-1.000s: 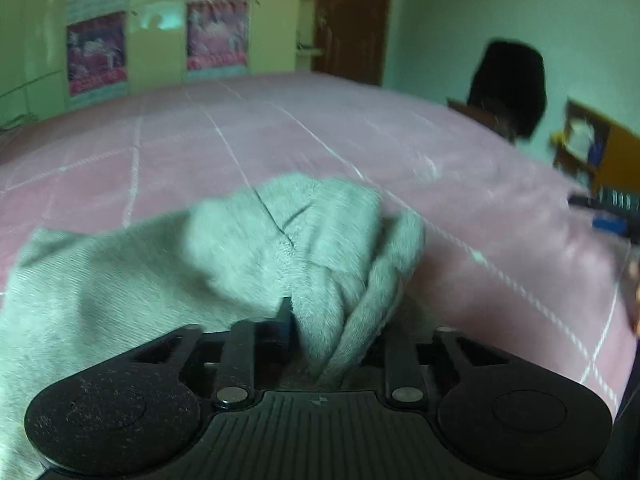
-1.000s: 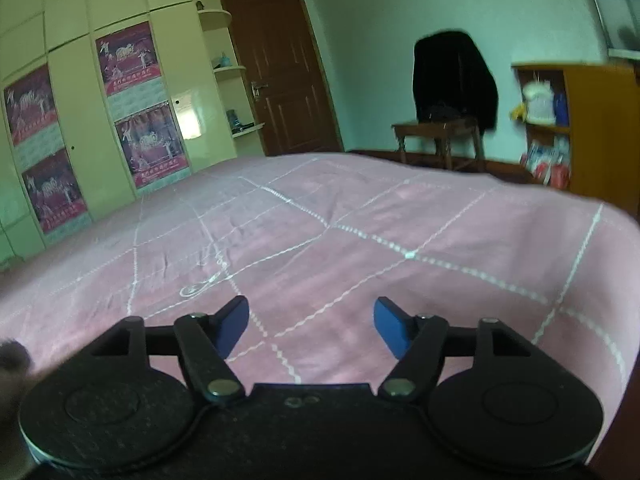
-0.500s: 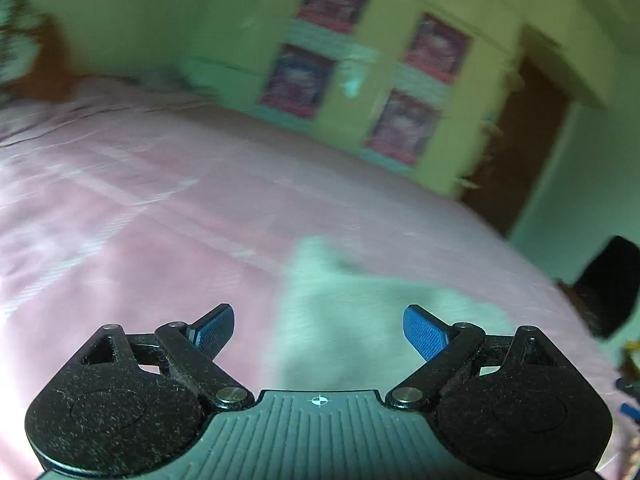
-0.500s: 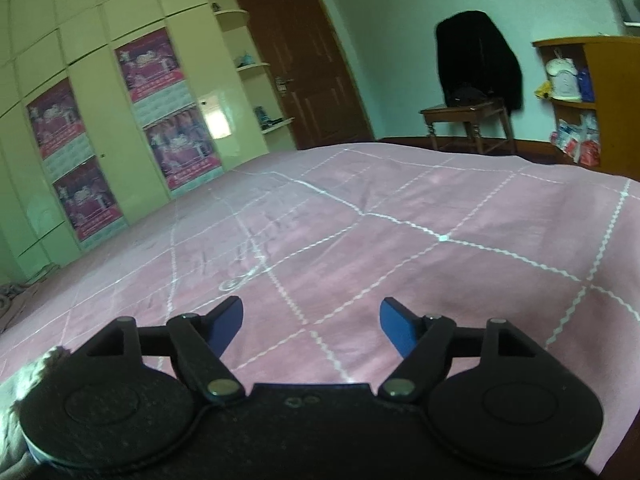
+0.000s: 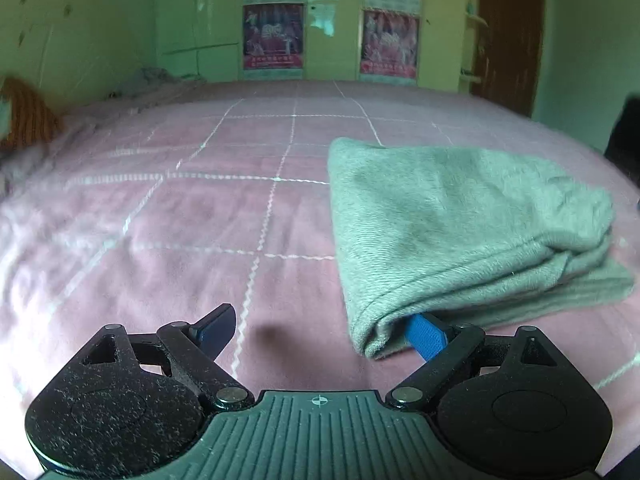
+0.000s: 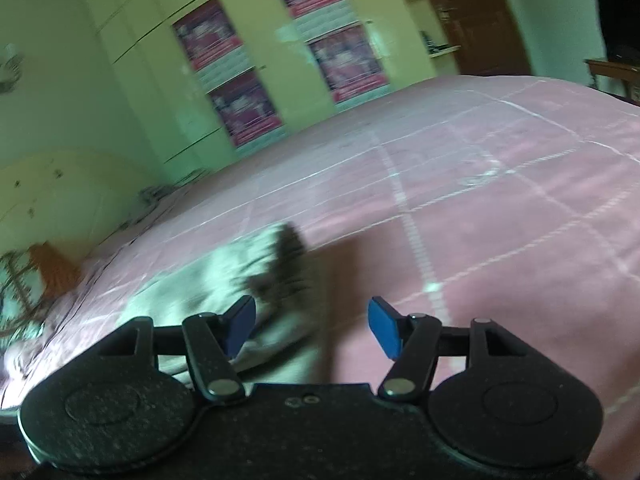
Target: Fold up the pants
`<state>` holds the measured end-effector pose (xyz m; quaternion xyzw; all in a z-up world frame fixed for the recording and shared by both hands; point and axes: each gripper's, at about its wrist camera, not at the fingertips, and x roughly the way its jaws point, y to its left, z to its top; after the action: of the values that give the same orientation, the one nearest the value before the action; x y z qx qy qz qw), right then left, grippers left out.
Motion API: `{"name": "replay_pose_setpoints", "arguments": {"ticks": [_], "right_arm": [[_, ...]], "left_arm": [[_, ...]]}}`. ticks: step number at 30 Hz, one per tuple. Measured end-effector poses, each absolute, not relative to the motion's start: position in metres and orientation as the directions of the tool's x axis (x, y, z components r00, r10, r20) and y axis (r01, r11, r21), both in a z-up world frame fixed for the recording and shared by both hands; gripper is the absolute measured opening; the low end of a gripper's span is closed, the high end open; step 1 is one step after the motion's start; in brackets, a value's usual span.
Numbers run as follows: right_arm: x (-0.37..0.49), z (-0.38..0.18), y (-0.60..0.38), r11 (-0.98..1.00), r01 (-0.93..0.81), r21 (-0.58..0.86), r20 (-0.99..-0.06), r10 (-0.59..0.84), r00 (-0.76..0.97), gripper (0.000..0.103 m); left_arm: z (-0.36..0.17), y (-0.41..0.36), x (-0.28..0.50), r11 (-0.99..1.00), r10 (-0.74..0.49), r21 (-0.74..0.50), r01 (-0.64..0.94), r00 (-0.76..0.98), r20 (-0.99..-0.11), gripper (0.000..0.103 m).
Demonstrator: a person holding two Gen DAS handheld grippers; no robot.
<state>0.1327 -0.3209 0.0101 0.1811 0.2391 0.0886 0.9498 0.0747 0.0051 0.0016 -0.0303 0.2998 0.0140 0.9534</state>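
Pants [image 5: 460, 224]: grey, soft-knit, lying as a stacked bundle on the pink quilted bedspread [image 5: 180, 232], at two o'clock in the left wrist view; blurred, at nine o'clock, in the right wrist view.

Left gripper [image 5: 320, 332]: jaws spread wide, holding nothing. One blue pad [image 5: 426, 334] sits under the bundle's near corner, touching the cloth.

Right gripper [image 6: 312, 330]: jaws apart, empty, low over the bedspread with the bundle's edge just beside its left pad.

Risks, judged: the tucked pad may snag and lift the corner on withdrawal, spilling the layers; the loose lower layer jutting at four o'clock may slide out if nudged.

Surroundings: yellow-green wardrobe [image 5: 332, 20] with posters at twelve o'clock; brown door [image 5: 508, 36] at one o'clock; an orange item [image 5: 28, 120] at ten o'clock. Nothing stands between the grippers and the bundle.
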Motion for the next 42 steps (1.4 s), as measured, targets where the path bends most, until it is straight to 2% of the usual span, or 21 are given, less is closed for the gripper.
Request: {"name": "replay_pose_setpoints", "arguments": {"ticks": [3, 8, 9, 13, 16, 17, 19, 22, 24, 26, 27, 29, 30, 31, 36, 39, 40, 42], "right_arm": [[0.136, 0.016, -0.299, 0.923, -0.133, 0.361, -0.417, 0.287, 0.862, 0.052], [0.157, 0.013, -0.271, 0.935, -0.132, 0.329, -0.475, 0.285, 0.833, 0.048], [0.161, 0.012, -0.267, 0.935, -0.124, 0.332, -0.48, 0.281, 0.831, 0.043], [0.168, 0.013, -0.252, 0.947, -0.134, 0.293, -0.476, 0.266, 0.838, 0.037], [0.181, 0.006, -0.246, 0.95, -0.138, 0.281, -0.542, 0.276, 0.793, 0.041], [0.186, 0.003, -0.244, 0.951, -0.136, 0.279, -0.572, 0.278, 0.772, 0.039], [0.178, 0.01, -0.243, 0.948, -0.159, 0.276, -0.524, 0.287, 0.802, 0.014], [0.152, 0.037, -0.242, 0.928, -0.227, 0.297, -0.37, 0.33, 0.868, 0.015], [0.15, 0.035, -0.25, 0.932, -0.178, 0.315, -0.385, 0.297, 0.874, 0.018], [0.16, 0.017, -0.26, 0.935, -0.112, 0.337, -0.491, 0.276, 0.827, 0.023], [0.162, 0.012, -0.264, 0.929, -0.094, 0.358, -0.523, 0.282, 0.804, 0.032], [0.147, 0.013, -0.269, 0.932, -0.072, 0.354, -0.491, 0.251, 0.834, 0.052], [0.14, 0.014, -0.27, 0.935, -0.07, 0.349, -0.478, 0.241, 0.845, 0.073], [0.137, 0.014, -0.272, 0.929, -0.066, 0.364, -0.475, 0.246, 0.845, 0.08], [0.156, -0.007, -0.272, 0.869, -0.074, 0.49, -0.531, 0.364, 0.765, 0.075], [0.175, -0.02, -0.266, 0.865, -0.06, 0.499, -0.571, 0.38, 0.727, 0.072], [0.18, -0.019, -0.263, 0.866, -0.057, 0.497, -0.575, 0.378, 0.726, 0.054], [0.187, -0.011, -0.258, 0.87, -0.044, 0.492, -0.58, 0.365, 0.728, 0.035]], "left_arm": [[-0.001, 0.018, 0.074, 0.99, -0.004, -0.118, -0.075, 0.828, -0.56, 0.091], [-0.015, 0.023, 0.085, 0.983, -0.011, -0.155, -0.094, 0.824, -0.566, 0.091], [-0.019, 0.025, 0.09, 0.982, -0.012, -0.16, -0.098, 0.818, -0.574, 0.091], [-0.029, 0.028, 0.101, 0.981, -0.007, -0.161, -0.107, 0.813, -0.583, 0.091], [-0.031, 0.03, 0.105, 0.98, -0.008, -0.165, -0.107, 0.816, -0.578, 0.091], [-0.032, 0.031, 0.105, 0.978, -0.009, -0.174, -0.112, 0.817, -0.577, 0.091], [-0.032, 0.034, 0.103, 0.973, -0.007, -0.195, -0.127, 0.82, -0.572, 0.091], [-0.034, 0.041, 0.104, 0.959, -0.019, -0.242, -0.146, 0.82, -0.572, 0.091], [-0.035, 0.04, 0.105, 0.962, -0.014, -0.232, -0.145, 0.82, -0.572, 0.091], [-0.035, 0.038, 0.105, 0.965, -0.006, -0.218, -0.145, 0.82, -0.572, 0.091], [-0.035, 0.038, 0.106, 0.965, -0.006, -0.217, -0.145, 0.821, -0.571, 0.091], [-0.035, 0.037, 0.107, 0.966, -0.002, -0.213, -0.145, 0.822, -0.569, 0.091], [-0.036, 0.037, 0.108, 0.968, 0.0, -0.207, -0.143, 0.822, -0.569, 0.091], [-0.036, 0.036, 0.109, 0.969, 0.002, -0.202, -0.142, 0.822, -0.569, 0.091], [-0.035, 0.035, 0.111, 0.971, -0.025, -0.208, -0.114, 0.823, -0.568, 0.091], [-0.037, 0.036, 0.112, 0.969, -0.008, -0.206, -0.138, 0.812, -0.583, 0.091], [-0.037, 0.036, 0.112, 0.968, 0.003, -0.203, -0.15, 0.812, -0.583, 0.091], [-0.034, 0.036, 0.109, 0.968, 0.028, -0.193, -0.162, 0.83, -0.557, 0.08]]}}
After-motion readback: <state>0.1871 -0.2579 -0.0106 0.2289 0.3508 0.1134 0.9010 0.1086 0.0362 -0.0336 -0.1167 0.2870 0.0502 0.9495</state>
